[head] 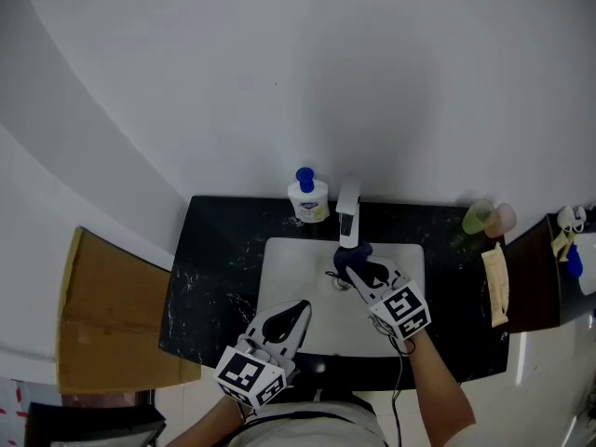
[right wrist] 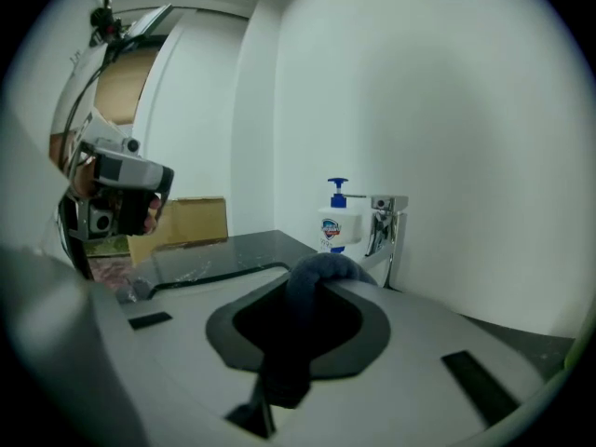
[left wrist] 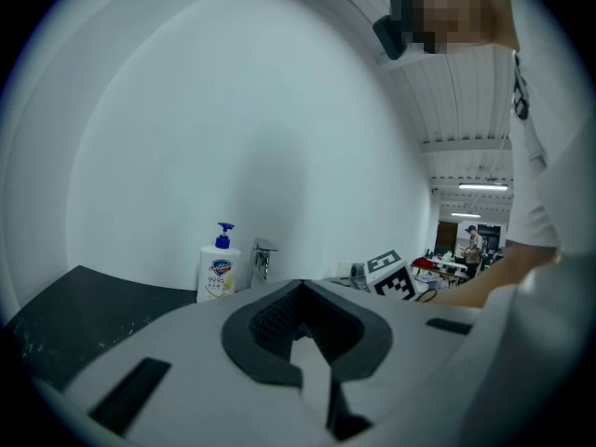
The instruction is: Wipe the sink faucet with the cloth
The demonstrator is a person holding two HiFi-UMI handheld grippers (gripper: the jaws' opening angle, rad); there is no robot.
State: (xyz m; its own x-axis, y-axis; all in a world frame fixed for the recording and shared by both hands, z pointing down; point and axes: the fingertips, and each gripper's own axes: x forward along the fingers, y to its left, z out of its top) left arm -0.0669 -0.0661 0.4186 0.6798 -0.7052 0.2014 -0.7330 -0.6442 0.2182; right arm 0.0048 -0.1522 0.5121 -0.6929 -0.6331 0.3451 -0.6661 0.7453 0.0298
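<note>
White wall fills the background, and below it a black marbled countertop (head: 214, 277) carries a white sink (head: 289, 273). From my remote seat I take the faucet (head: 347, 210) as my mark: it stands upright at the middle of the sink's back rim. Just to the left of the faucet sits a soap bottle (head: 307, 198) with a blue pump.

My right gripper (head: 359, 271) hangs over the basin just in front of the faucet, its jaws pinching a dark blue cloth (head: 355, 256). The bunched cloth sits right below the spout; I cannot tell whether it touches. My left gripper (head: 296, 311) is well nearer to me than the faucet and to its left, over the sink's front edge, with its jaws pressed together on nothing. Far left of the faucet, beyond the countertop's end, lies a cardboard box (head: 112, 315).
</note>
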